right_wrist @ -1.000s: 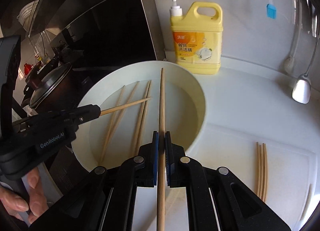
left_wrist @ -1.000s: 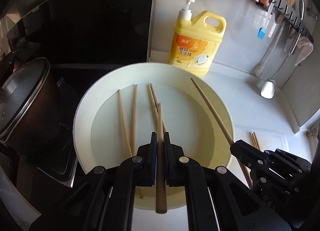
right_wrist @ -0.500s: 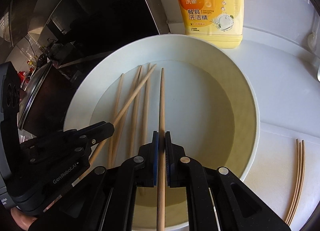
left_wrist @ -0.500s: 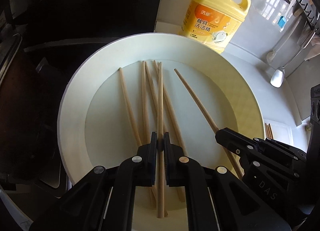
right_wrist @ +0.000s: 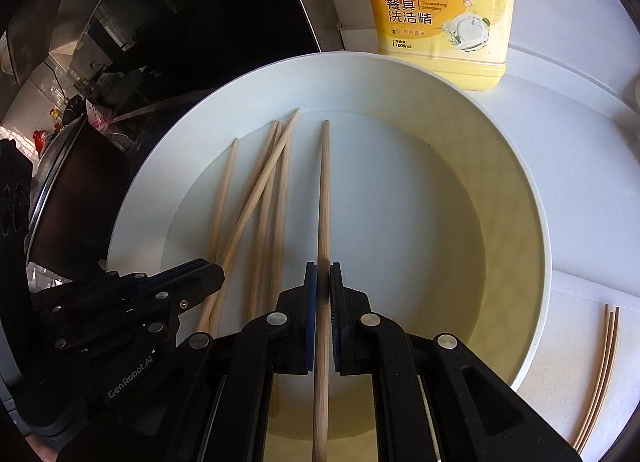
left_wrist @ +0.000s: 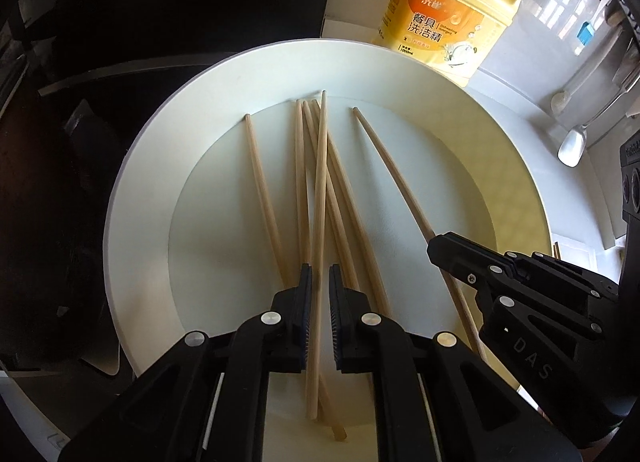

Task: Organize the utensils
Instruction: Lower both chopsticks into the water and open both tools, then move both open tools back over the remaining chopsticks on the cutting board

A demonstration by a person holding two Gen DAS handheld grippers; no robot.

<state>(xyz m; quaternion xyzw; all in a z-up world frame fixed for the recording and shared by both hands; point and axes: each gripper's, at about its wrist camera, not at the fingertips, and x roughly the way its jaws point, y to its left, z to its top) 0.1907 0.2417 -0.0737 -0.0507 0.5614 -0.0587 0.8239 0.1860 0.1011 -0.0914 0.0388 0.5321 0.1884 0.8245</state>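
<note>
The left gripper (left_wrist: pixel 320 282) sits at bottom centre of its own view with its fingers slightly parted: a narrow gap shows on each side of the wooden chopstick (left_wrist: pixel 318 246) that runs between them, its tip reaching toward the far wall of a wide white bowl (left_wrist: pixel 140 190). Several loose chopsticks (left_wrist: pixel 264 198) lie fanned on the bowl floor just beneath and beside it. In the right wrist view, the right gripper (right_wrist: pixel 323 282) at bottom centre is pinched tight on a second chopstick (right_wrist: pixel 323 190) pointing straight up the frame over the bowl. Beyond the bowl's far rim, at upper right, stands a yellow detergent bottle (right_wrist: pixel 438 10). At lower right, a few more chopsticks (right_wrist: pixel 600 374) lie on the white counter (right_wrist: pixel 580 166).
</note>
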